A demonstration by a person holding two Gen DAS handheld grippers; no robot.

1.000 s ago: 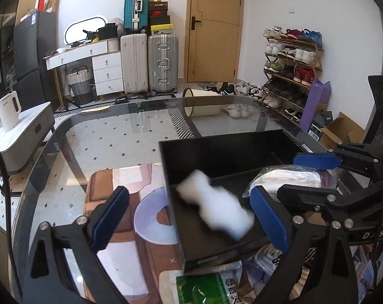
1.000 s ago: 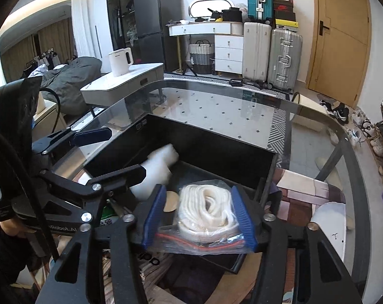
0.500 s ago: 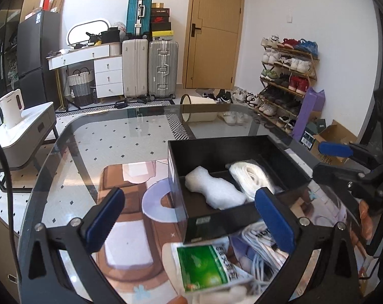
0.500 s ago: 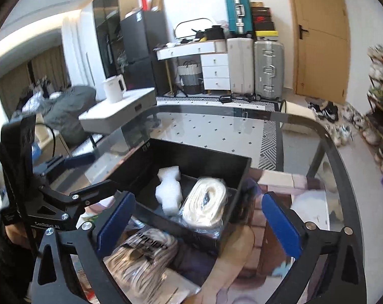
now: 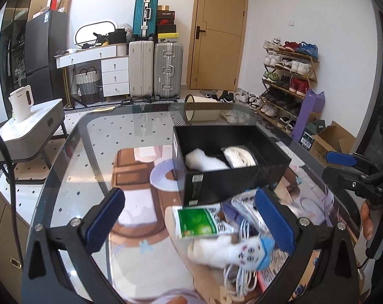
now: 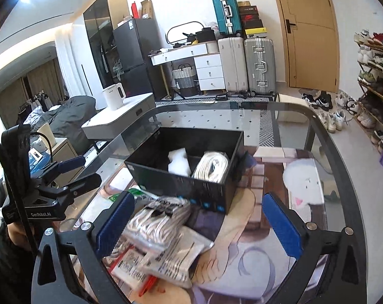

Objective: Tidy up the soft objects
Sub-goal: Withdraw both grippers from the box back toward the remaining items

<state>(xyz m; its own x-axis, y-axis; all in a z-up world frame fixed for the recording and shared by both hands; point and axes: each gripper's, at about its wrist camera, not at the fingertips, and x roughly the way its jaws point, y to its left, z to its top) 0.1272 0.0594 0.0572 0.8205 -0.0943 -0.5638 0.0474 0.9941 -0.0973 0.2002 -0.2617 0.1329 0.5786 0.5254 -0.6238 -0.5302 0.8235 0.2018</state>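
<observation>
**Q:** Why do the objects lie as they do?

**A:** The black box [image 5: 232, 167] stands on the glass table [image 5: 95, 152] as the collecting bin. Inside, the white foam piece [image 5: 204, 160] lies to the left and the bagged white cord coil [image 5: 239, 155] just beside it to the right, a layout that probably keeps soft items sorted and apart. Unsorted items remain in a pile in front of the box: a green packet [image 5: 199, 223], a white-and-blue sock [image 5: 244, 252] and a bagged cord bundle [image 6: 156, 225]. The left tool [image 5: 188, 217] is wide open, holding nothing, above the packet. The right tool [image 6: 199, 223] is likewise fully spread and empty, over the bundle.

**Q:** What differs from a second ago?

**A:** Then the right tool clamped the bagged coil over the box, and the foam piece was blurred above it. Now both rest inside, the right jaws have released, and both tools have drawn back towards the pile, so the box appears farther off.
</observation>
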